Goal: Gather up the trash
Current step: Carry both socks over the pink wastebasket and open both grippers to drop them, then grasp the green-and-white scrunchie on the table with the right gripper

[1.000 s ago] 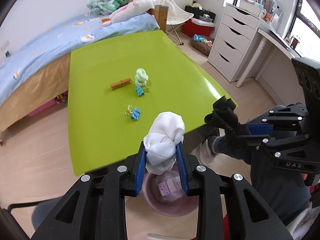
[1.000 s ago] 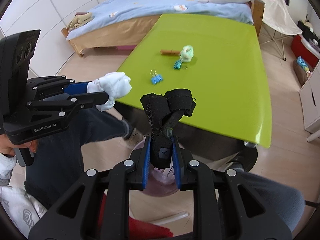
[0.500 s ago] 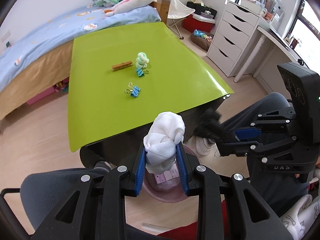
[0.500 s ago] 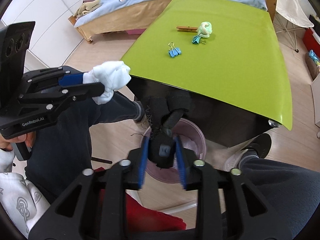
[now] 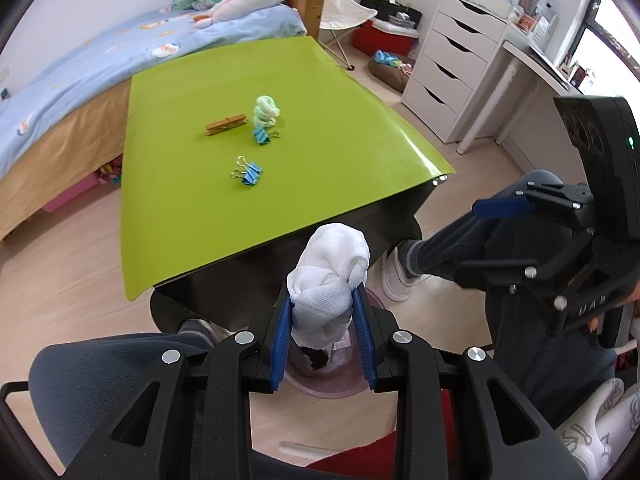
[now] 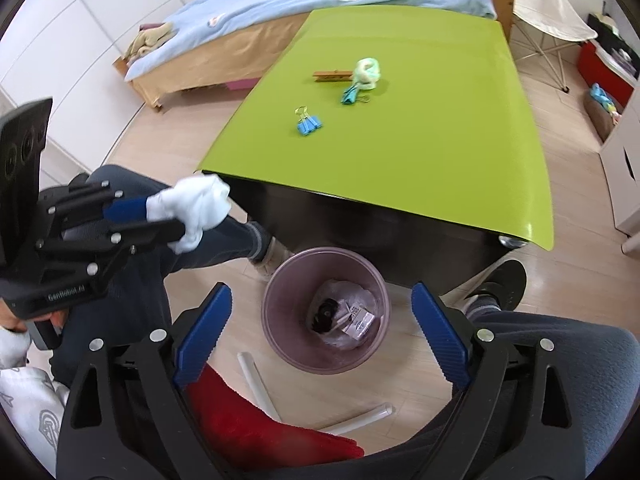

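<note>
My left gripper (image 5: 323, 316) is shut on a white cloth wad (image 5: 330, 276) and holds it above a pink trash bin (image 5: 320, 384) on the floor by the table's near edge. In the right wrist view the white wad (image 6: 192, 208) sits left of the bin (image 6: 280, 344). My right gripper (image 6: 320, 344) is open and empty over the bin. A black cloth wad (image 6: 326, 312) lies inside the bin with paper scraps. A pale green wad (image 5: 266, 110) lies on the green table (image 5: 180, 208).
Two blue binder clips (image 5: 248, 172) (image 5: 262, 135) and a wooden clothespin (image 5: 226, 124) lie on the table. My legs and shoes (image 6: 508, 280) flank the bin. White tubes (image 6: 256, 380) lie on the floor. A bed (image 5: 80, 72) and drawers (image 5: 452, 68) stand beyond.
My right gripper moved down over the bin, opened and dropped the black wad into it. My left gripper pulled back from the table toward the bin, still holding the white wad.
</note>
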The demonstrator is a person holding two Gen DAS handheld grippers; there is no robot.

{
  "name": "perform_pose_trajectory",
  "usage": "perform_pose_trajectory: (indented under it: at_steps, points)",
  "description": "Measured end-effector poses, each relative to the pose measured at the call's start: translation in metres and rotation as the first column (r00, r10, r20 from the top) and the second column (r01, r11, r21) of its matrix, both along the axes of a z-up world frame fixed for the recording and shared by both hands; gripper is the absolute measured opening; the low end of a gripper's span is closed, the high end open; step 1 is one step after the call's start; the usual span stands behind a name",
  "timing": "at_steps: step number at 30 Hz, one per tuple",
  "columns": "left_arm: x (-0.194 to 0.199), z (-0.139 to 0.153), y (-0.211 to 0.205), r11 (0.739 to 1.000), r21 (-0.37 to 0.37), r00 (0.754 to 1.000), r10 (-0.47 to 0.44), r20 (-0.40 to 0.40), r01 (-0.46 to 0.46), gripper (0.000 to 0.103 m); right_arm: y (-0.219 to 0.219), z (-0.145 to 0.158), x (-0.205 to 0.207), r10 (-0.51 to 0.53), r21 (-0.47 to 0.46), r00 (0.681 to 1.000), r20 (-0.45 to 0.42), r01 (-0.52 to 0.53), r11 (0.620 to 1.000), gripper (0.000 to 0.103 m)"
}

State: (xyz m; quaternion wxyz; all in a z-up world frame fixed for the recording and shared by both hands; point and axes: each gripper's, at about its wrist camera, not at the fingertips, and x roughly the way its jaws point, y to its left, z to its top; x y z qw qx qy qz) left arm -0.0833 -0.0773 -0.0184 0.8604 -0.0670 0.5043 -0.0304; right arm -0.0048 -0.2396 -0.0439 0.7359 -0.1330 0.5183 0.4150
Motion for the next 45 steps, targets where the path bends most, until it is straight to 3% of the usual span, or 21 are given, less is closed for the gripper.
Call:
perform_pose_trajectory:
  at_steps: [5,7,12,15,24,32,45]
  points:
    - [0.003,-0.003,-0.006,0.999,-0.008,0.999,-0.031,-0.008,0.031,0.034,-0.007,0.004,0.003,-0.023,0.014,1.000,0.004,0.022,1.000,0.090]
    - [0.003,-0.004,-0.009,0.999,-0.006,0.999,-0.039,-0.010,0.039,0.043,-0.008,0.004,0.004,-0.028,0.019,1.000,0.004,0.027,0.999,0.090]
    - [0.003,-0.005,-0.008,1.000,-0.002,1.000,-0.022,0.009,0.022,0.089,-0.011,0.004,0.005,-0.035,0.028,0.999,-0.002,0.035,0.999,0.093]
    - [0.003,-0.003,-0.005,1.000,0.012,1.000,-0.010,0.026,0.010,0.094,-0.012,0.003,0.005,-0.040,0.033,0.999,-0.002,0.040,0.999,0.095]
    - [0.004,-0.001,0.017,0.995,-0.023,0.995,0.101,0.011,-0.101,0.095,-0.011,0.003,0.005,-0.057,0.048,0.998,-0.010,0.058,0.997,0.097]
    - [0.011,0.005,0.029,0.989,-0.055,0.990,0.141,0.012,-0.140,0.095,0.000,0.013,0.016,-0.052,0.055,0.999,-0.009,0.053,0.997,0.097]
    - [0.032,0.017,0.042,0.986,-0.059,0.985,0.160,0.059,-0.156,0.095,0.065,0.036,0.083,-0.048,0.065,0.999,0.002,0.048,0.997,0.097]
